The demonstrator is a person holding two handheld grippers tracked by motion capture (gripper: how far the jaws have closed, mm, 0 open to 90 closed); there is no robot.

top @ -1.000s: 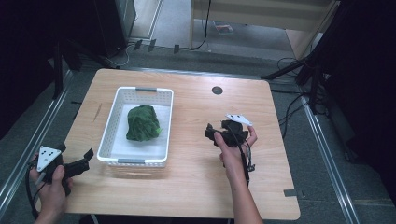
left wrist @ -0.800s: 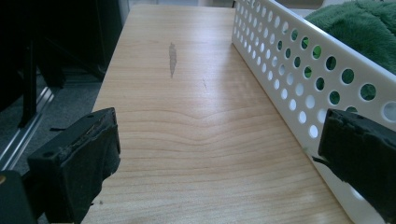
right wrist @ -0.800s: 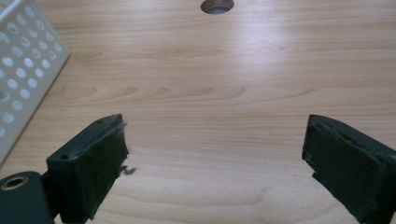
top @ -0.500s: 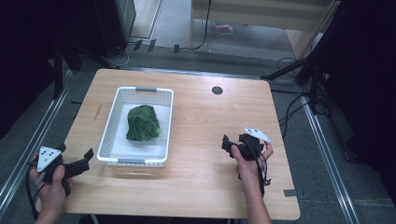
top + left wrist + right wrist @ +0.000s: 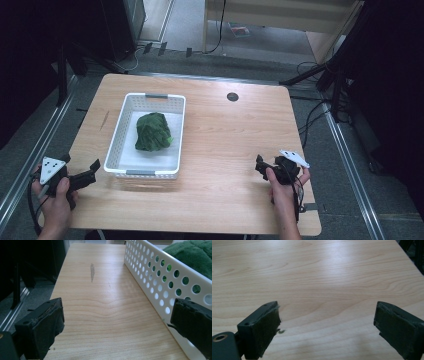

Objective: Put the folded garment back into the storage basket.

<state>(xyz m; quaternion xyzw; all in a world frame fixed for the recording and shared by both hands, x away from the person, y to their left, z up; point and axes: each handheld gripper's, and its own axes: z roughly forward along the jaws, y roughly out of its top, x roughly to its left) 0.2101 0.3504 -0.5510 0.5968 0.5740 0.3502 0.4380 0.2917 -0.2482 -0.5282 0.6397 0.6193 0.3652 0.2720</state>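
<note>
Basket (image 5: 126, 150), white perforated plastic, stands on the wooden table (image 5: 225, 130) with its long axis running away from the person toward the far edge; its short ends carry grey handle strips. Green cloth (image 5: 152, 131), crumpled into a rounded, ribbed mound of dark green with a lighter fold on one side, lies inside the basket, elongated along the same axis and offset toward the far end, with bare white floor showing at the near end.

Left gripper (image 5: 89, 172): jaws spread wide, nothing between them. It rests near the table's front left corner, jaws directed at the basket's near left corner and just beside it. In the left gripper view the basket's perforated side wall (image 5: 160, 277) runs ahead past the right-hand jaw, almost at that jaw's tip, and the green cloth (image 5: 192, 252) shows above the wall, beyond and to the right of the jaws.

Right gripper (image 5: 261, 165): jaws spread, nothing between them, bare table (image 5: 324, 277) ahead. It sits well apart from the basket, which lies far off in the direction its jaws point
</note>
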